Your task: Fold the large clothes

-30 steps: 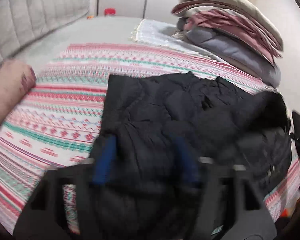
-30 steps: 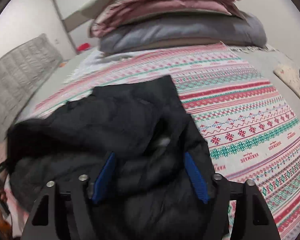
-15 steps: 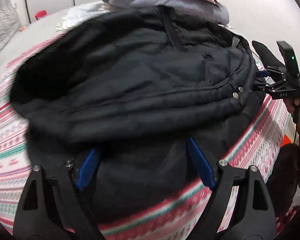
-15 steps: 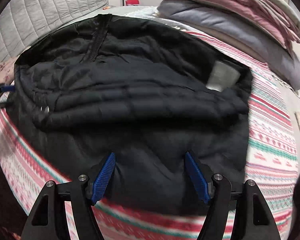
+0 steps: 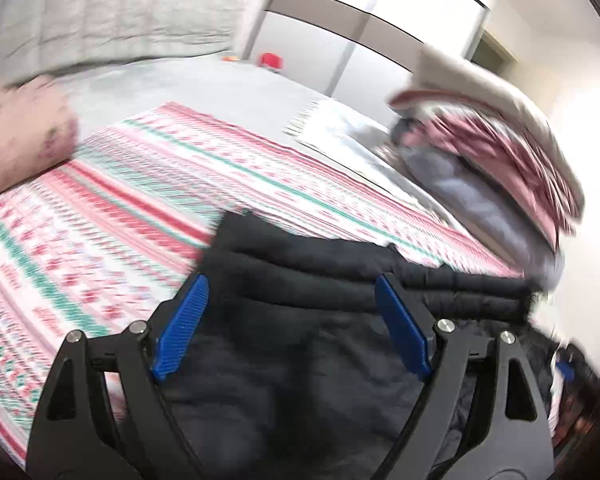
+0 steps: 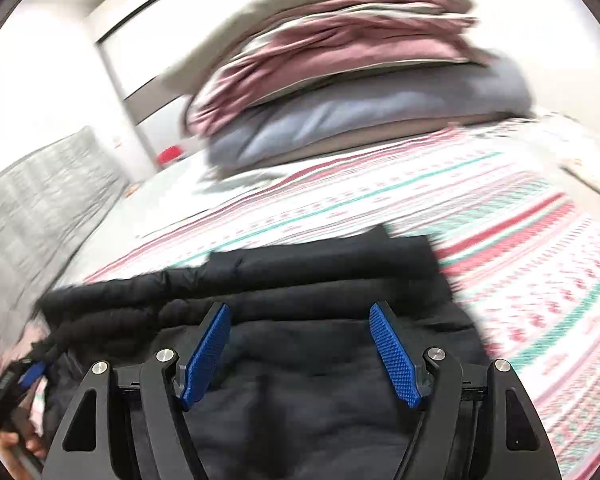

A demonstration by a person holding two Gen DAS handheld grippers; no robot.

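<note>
- Left wrist view: black puffer jacket (image 5: 340, 320) lies bunched on the patterned blanket (image 5: 140, 208), right in front of my left gripper (image 5: 288, 284), folded edge facing away from me.
- Jacket sits on the near part of the bed; blanket stripes in red, pink and green run out to the left and behind it.
- My left gripper's blue pads (image 5: 182, 326) stand wide apart over the jacket, nothing pinched between them.
- Right wrist view: same jacket (image 6: 300, 292) below my right gripper (image 6: 300, 312), quilted layers stacked, far corner reaching toward the blanket (image 6: 540, 248) on the right.
- My right gripper's blue pads (image 6: 394, 354) also spread apart, hovering over the fabric, not clamped on it.
- My left gripper (image 6: 32, 372) shows at the lower left edge of the right view, beside the jacket's left end; too small to judge there.
- Pile of folded bedding (image 6: 360, 64) sits behind the jacket, pink and grey layers; also seen at right (image 5: 500, 152) in the left view.
- Grey quilted headboard (image 5: 100, 12) at far left, pink pillow (image 5: 20, 132) beside it.
- Small red object (image 5: 271, 59) far back by the wall.
- Both views blurred.
</note>
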